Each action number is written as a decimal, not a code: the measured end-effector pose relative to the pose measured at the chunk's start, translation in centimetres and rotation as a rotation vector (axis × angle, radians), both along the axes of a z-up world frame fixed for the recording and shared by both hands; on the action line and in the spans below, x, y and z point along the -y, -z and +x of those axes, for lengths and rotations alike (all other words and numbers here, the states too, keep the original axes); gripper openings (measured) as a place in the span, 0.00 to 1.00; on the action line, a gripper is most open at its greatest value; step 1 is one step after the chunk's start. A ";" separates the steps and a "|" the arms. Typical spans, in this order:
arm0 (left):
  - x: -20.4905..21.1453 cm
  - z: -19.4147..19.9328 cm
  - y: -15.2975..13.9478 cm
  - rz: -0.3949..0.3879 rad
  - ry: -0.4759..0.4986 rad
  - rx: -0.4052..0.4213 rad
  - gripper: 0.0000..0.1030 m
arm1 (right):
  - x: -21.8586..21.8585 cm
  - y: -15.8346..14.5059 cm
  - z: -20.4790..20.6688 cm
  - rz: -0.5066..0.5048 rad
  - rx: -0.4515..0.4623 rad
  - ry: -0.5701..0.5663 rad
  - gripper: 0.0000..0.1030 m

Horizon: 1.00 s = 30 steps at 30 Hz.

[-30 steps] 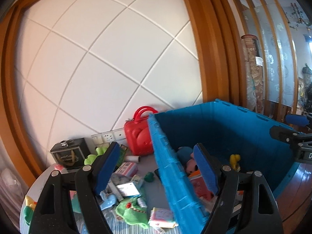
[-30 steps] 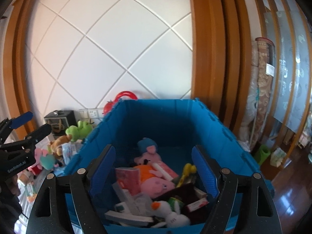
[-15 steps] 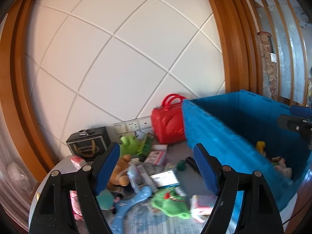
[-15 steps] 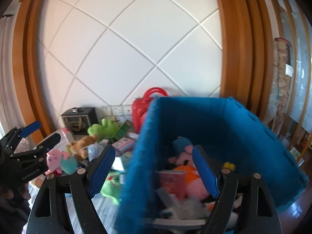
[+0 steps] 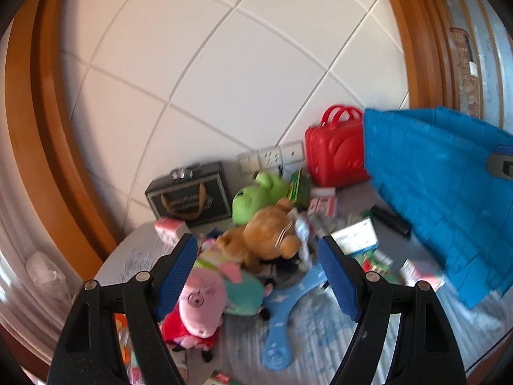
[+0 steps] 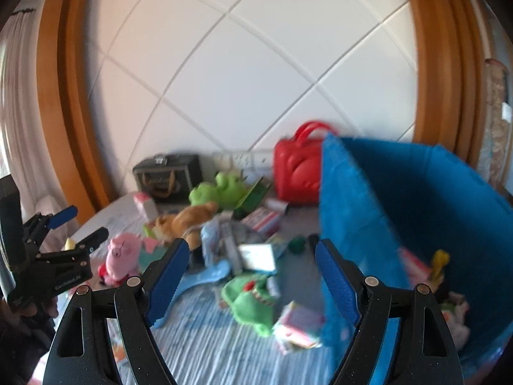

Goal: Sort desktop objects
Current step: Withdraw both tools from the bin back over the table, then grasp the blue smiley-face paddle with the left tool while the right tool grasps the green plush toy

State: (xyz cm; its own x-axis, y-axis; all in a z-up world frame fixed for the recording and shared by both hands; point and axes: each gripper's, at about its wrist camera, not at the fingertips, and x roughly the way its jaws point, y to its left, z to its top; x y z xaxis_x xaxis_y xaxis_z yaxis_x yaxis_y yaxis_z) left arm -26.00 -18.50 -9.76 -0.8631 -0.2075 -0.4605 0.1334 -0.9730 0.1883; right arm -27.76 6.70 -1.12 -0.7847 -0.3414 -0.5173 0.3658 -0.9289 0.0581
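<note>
The left hand-held gripper point(image 5: 256, 272) fills the bottom of its own view with its jaws spread wide and nothing between the blue pads. Just past them, in the lower middle of the frame, lies a pile of toys on the tabletop point(image 5: 320, 330): a pink pig toy point(image 5: 205, 301) at the lower left, a brown teddy bear point(image 5: 266, 234) above it and a green frog toy point(image 5: 256, 195) higher up. A light blue paddle-shaped piece point(image 5: 282, 314) lies flat below the bear. A red case point(image 5: 333, 157) stands against the white wall at centre right, touching the blue bin point(image 5: 442, 192) that fills the right side. A dark box point(image 5: 189, 195) sits at centre left.

The right hand-held gripper point(image 6: 250, 276) is likewise wide open and empty at the bottom of its view. A green crocodile toy point(image 6: 253, 301) lies between its pads, lower centre, with a small pink box point(image 6: 298, 324) to its right, beside the bin wall. Inside the bin, at the right edge, several toys show, blurred.
</note>
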 end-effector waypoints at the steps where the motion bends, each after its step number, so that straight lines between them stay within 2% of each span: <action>1: 0.6 0.2 0.8 0.006 0.002 0.007 0.75 | 0.6 0.6 -0.4 0.006 0.015 -0.012 0.79; 8: 2.0 0.3 7.0 0.001 0.001 0.109 0.75 | 3.5 5.0 -3.4 0.034 0.092 -0.095 0.79; 11: 2.0 -0.3 9.6 0.024 0.016 0.139 0.75 | 4.7 6.6 -4.8 0.062 0.116 -0.130 0.79; 13: 1.8 -1.3 11.4 0.040 0.044 0.158 0.75 | 5.5 7.6 -6.0 0.085 0.117 -0.143 0.79; 17: 1.5 -3.2 14.6 0.022 0.098 0.177 0.75 | 6.7 9.5 -8.4 0.105 0.150 -0.177 0.79; 22: 2.0 -6.3 18.3 0.048 0.115 0.264 0.75 | 7.6 12.9 -11.2 0.109 0.219 -0.195 0.79; 25: 1.4 -8.6 19.3 0.047 0.179 0.276 0.75 | 7.6 14.6 -12.7 0.097 0.258 -0.196 0.79; 26: 1.0 -9.5 19.7 0.046 0.228 0.285 0.75 | 7.6 15.1 -13.1 0.098 0.267 -0.196 0.79; 30: -0.2 -12.4 21.0 -0.018 0.339 0.312 0.75 | 7.6 16.7 -14.5 0.126 0.299 -0.185 0.79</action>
